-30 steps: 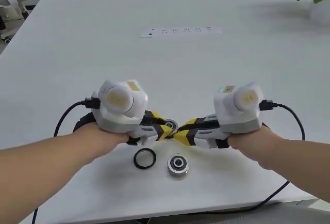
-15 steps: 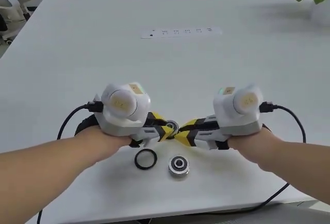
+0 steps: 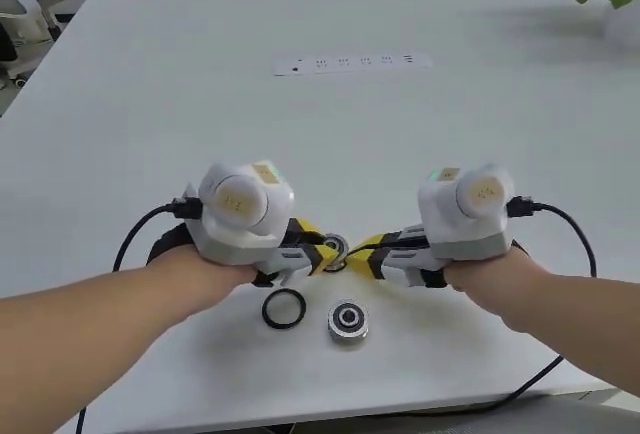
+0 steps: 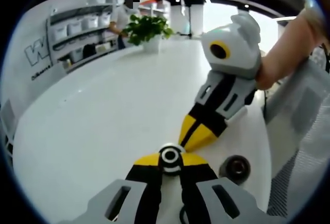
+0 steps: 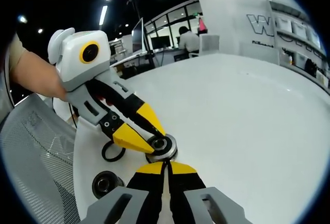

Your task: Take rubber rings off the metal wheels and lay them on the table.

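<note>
The left tongs (image 3: 312,252) were closed on a wheel (image 5: 161,145), gripping it across its faces, most likely to keep it steady while the other side worked at its rim. The right tongs (image 3: 358,250) met it head-on with their jaws drawn together and their tips against the wheel's edge. That looked like an attempt to pinch its rubber and peel it away, though whether they actually had hold of any could not be told.

Just in front of the tongs, a loose ring (image 3: 265,310) lay flat beside a second wheel (image 3: 347,320), near but apart.

The surface (image 3: 300,134) was broad, white and matte, with a power strip (image 3: 350,60) set well back. Around it was a bright office with a plant (image 4: 147,28), shelves (image 4: 77,28) and a chair (image 3: 25,9).
</note>
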Action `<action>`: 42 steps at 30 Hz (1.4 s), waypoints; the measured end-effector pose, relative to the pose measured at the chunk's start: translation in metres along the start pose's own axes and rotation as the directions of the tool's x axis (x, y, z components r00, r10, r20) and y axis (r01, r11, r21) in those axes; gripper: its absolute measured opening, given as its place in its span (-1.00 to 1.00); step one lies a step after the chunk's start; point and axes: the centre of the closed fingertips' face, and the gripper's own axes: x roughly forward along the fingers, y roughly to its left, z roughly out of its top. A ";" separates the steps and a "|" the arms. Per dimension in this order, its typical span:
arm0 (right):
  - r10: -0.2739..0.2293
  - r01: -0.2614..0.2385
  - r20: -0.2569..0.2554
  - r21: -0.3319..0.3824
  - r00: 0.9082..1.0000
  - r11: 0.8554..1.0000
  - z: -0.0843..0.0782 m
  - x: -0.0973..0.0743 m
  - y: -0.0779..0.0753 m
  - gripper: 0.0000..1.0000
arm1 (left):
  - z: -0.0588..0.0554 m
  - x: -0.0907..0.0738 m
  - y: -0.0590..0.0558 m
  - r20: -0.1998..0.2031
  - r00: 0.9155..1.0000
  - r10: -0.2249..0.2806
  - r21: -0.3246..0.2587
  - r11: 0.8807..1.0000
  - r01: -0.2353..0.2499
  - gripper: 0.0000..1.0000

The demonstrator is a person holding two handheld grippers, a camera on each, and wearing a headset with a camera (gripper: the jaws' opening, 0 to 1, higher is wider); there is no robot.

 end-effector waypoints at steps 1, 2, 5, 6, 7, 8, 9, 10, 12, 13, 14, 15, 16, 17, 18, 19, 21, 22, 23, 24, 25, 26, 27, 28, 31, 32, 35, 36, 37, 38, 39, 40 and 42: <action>0.002 -0.002 0.001 0.013 1.000 1.000 0.000 0.000 -0.001 -1.00 | 0.000 0.000 0.000 -0.001 1.000 0.001 0.004 1.000 -0.001 -0.74; 0.003 -0.003 0.003 0.031 1.000 1.000 0.000 0.000 -0.001 -1.00 | 0.000 0.000 0.000 -0.002 1.000 0.002 0.008 1.000 -0.002 -0.74; 0.001 -0.002 0.010 0.068 1.000 0.998 -0.001 -0.001 -0.002 -1.00 | 0.000 0.000 0.001 -0.001 1.000 -0.001 0.014 1.000 0.001 -0.74; 0.000 -0.001 0.011 0.076 1.000 0.997 -0.001 -0.001 -0.002 -1.00 | 0.000 0.000 0.001 -0.002 1.000 0.000 0.016 1.000 0.000 -0.75; 0.000 -0.001 0.012 0.087 1.000 0.996 -0.001 -0.001 -0.002 -1.00 | 0.000 0.000 0.001 -0.003 1.000 0.001 0.021 1.000 -0.001 -0.75; 0.000 -0.001 0.012 0.090 1.000 0.996 -0.001 -0.001 -0.003 -1.00 | 0.000 0.000 0.000 -0.004 1.000 0.002 0.024 1.000 -0.002 -0.75; -0.001 0.000 0.013 0.093 1.000 0.996 -0.001 -0.001 -0.003 -1.00 | 0.000 0.000 0.000 -0.004 1.000 0.004 0.028 1.000 -0.004 -0.75; -0.001 -0.001 0.015 0.103 1.000 0.995 -0.001 -0.001 -0.003 -1.00 | 0.000 0.000 0.000 -0.004 1.000 0.006 0.031 1.000 -0.006 -0.75; 0.001 -0.003 0.019 0.114 1.000 0.994 0.000 -0.001 -0.003 -1.00 | 0.000 0.000 0.000 -0.005 1.000 0.006 0.032 0.999 -0.005 -0.75; 0.001 -0.004 0.021 0.123 1.000 0.992 0.000 -0.002 -0.003 -1.00 | 0.000 0.000 0.000 -0.005 1.000 0.005 0.032 0.999 -0.005 -0.75; 0.002 -0.005 0.025 0.130 1.000 0.991 0.000 -0.002 -0.003 -1.00 | 0.000 0.000 0.000 -0.007 1.000 0.004 0.034 0.999 -0.004 -0.75; 0.003 -0.006 0.027 0.138 1.000 0.990 0.000 -0.002 -0.003 -1.00 | 0.000 0.000 0.000 -0.008 1.000 0.004 0.035 0.999 -0.003 -0.75; 0.003 -0.008 0.029 0.146 1.000 0.989 0.000 -0.003 -0.002 -1.00 | 0.000 0.000 0.000 -0.010 1.000 0.003 0.037 0.999 -0.002 -0.75; 0.005 -0.010 0.032 0.156 0.999 0.988 0.000 -0.003 -0.003 -1.00 | 0.000 0.000 0.000 -0.011 1.000 0.002 0.038 0.999 -0.002 -0.75; 0.006 -0.011 0.034 0.162 0.999 0.987 0.001 -0.004 -0.003 -1.00 | 0.000 0.001 0.000 -0.012 1.000 0.003 0.040 0.999 -0.002 -0.75; 0.006 -0.012 0.036 0.167 0.999 0.986 0.001 -0.004 -0.003 -1.00 | 0.000 0.001 0.000 -0.012 1.000 0.003 0.041 0.999 -0.002 -0.75; 0.006 -0.013 0.039 0.175 0.999 0.984 0.002 -0.004 -0.002 -1.00 | 0.000 0.001 0.000 -0.011 1.000 0.004 0.040 0.999 -0.004 -0.75; 0.006 -0.013 0.040 0.179 0.999 0.984 0.002 -0.005 -0.001 -1.00 | 0.000 0.001 0.000 -0.010 1.000 0.006 0.039 0.999 -0.005 -0.75; 0.005 -0.013 0.041 0.181 0.999 0.983 0.002 -0.005 -0.001 -1.00 | 0.000 0.001 0.000 -0.010 1.000 0.006 0.040 0.999 -0.006 -0.75; 0.005 -0.012 0.042 0.183 0.999 0.983 0.002 -0.006 0.000 -1.00 | 0.000 0.001 0.000 -0.010 1.000 0.007 0.039 0.999 -0.006 -0.75; 0.005 -0.013 0.044 0.186 0.999 0.982 0.003 -0.006 0.000 -1.00 | 0.000 0.001 0.000 -0.011 1.000 0.007 0.040 0.999 -0.007 -0.75; 0.005 -0.014 0.048 0.192 0.999 0.981 0.003 -0.006 0.000 -1.00 | 0.000 0.001 0.000 -0.011 1.000 0.007 0.040 0.999 -0.007 -0.75; 0.002 -0.013 0.057 0.207 0.998 0.978 0.005 -0.007 -0.001 -1.00 | 0.000 0.001 0.000 -0.011 1.000 0.007 0.040 0.999 -0.006 -0.75; -0.008 -0.008 0.073 0.217 0.997 0.976 0.008 -0.009 -0.004 -1.00 | 0.000 0.001 0.000 -0.011 1.000 0.007 0.039 0.999 -0.007 -0.75; -0.004 -0.017 0.086 0.244 0.996 0.970 0.010 -0.011 -0.003 -1.00 | 0.000 0.001 0.000 -0.010 1.000 0.012 0.040 0.999 -0.011 -0.75; -0.005 -0.016 0.084 0.242 0.996 0.970 0.009 -0.011 -0.002 -1.00 | 0.000 0.000 0.000 -0.010 1.000 0.013 0.038 0.999 -0.012 -0.75; -0.006 -0.018 0.094 0.245 0.996 0.969 0.012 -0.011 0.000 -1.00 | 0.000 0.000 -0.001 -0.012 1.000 0.014 0.035 0.999 -0.013 -0.75; -0.004 -0.021 0.101 0.249 0.995 0.968 0.014 -0.011 0.001 -1.00 | 0.000 0.000 -0.001 -0.012 1.000 0.014 0.034 0.999 -0.013 -0.75; -0.004 -0.021 0.101 0.249 0.995 0.968 0.014 -0.011 0.002 -1.00 | 0.000 0.000 -0.001 -0.013 1.000 0.015 0.033 0.999 -0.014 -0.75; -0.006 -0.019 0.102 0.244 0.995 0.970 0.014 -0.011 0.002 -1.00 | 0.000 0.000 -0.001 -0.013 1.000 0.015 0.032 0.999 -0.015 -0.75; -0.005 -0.020 0.103 0.243 0.995 0.970 0.014 -0.012 0.002 -1.00 | 0.000 0.000 -0.001 -0.013 1.000 0.015 0.032 0.999 -0.015 -0.75; -0.005 -0.021 0.106 0.240 0.994 0.971 0.015 -0.012 0.003 -1.00 | 0.000 0.000 -0.002 -0.013 1.000 0.016 0.032 0.999 -0.015 -0.75; -0.005 -0.020 0.105 0.236 0.994 0.972 0.015 -0.012 0.001 -1.00 | 0.000 0.000 -0.002 -0.014 1.000 0.018 0.032 0.999 -0.018 -0.75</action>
